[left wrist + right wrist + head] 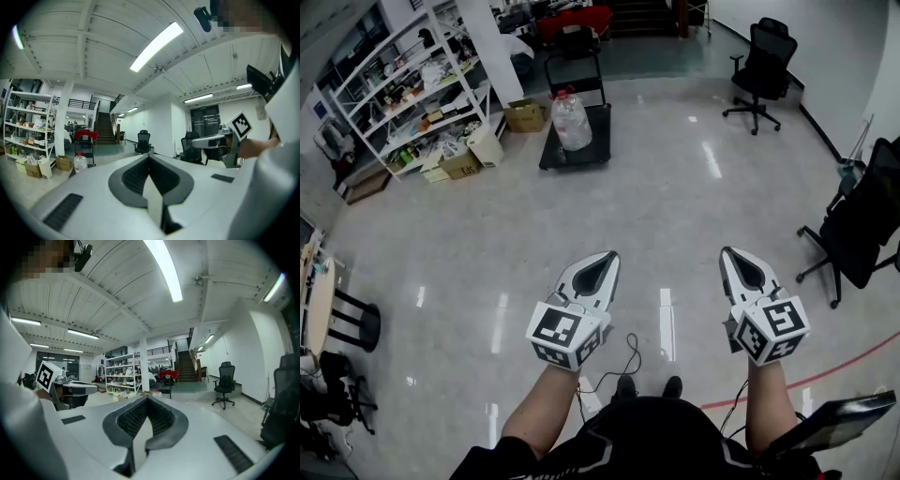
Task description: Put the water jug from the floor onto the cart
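Observation:
The clear water jug (571, 122) with a red cap stands upright on the deck of the black platform cart (598, 150), far across the floor from me. In the left gripper view the water jug (80, 162) is small at the left, beside the cart's handle. My left gripper (607, 255) and right gripper (729, 251) are held side by side in front of my body, pointing toward the cart. Both are shut with nothing between the jaws. In their own views the left gripper (149, 157) and right gripper (147, 399) show their pads meeting.
White shelving (412, 84) with cardboard boxes (525, 114) at its foot lines the left. Black office chairs stand at the back right (761, 70) and at the right edge (862, 225). A dark stool (352, 323) is at my left. A red line (825, 370) crosses the floor.

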